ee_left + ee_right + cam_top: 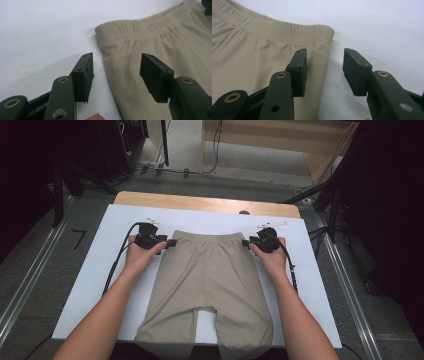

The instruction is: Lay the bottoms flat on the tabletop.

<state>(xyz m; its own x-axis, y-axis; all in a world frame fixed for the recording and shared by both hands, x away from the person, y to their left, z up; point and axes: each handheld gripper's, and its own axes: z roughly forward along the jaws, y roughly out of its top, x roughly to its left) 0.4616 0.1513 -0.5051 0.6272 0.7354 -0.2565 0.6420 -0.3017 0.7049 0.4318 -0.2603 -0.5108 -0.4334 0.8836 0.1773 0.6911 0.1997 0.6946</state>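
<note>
Beige knit shorts [210, 280] laid flat on white-covered bench [90, 285], waistband far. Left tool [116, 75] & right tool [324, 72] held apart, straddling waist corners. Grasp step judged pending; both to be closed next.

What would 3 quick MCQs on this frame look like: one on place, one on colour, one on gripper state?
1. Where are the two hand-held grippers?
A. At the leg hems
B. At the two waistband corners
C. Off the table

2. What colour are the shorts?
A. Beige
B. Red
C. Navy

3. How do the jaws stand?
A. Both shut on cloth
B. One open, one shut
C. Both open

Key:
1 B: the left hand-held gripper and right hand-held gripper sit at either end of the waistband.
2 A: the shorts are beige on the white sheet.
3 C: in each gripper view the jaws stand apart, straddling the side edge of the shorts, gripping nothing.
</note>
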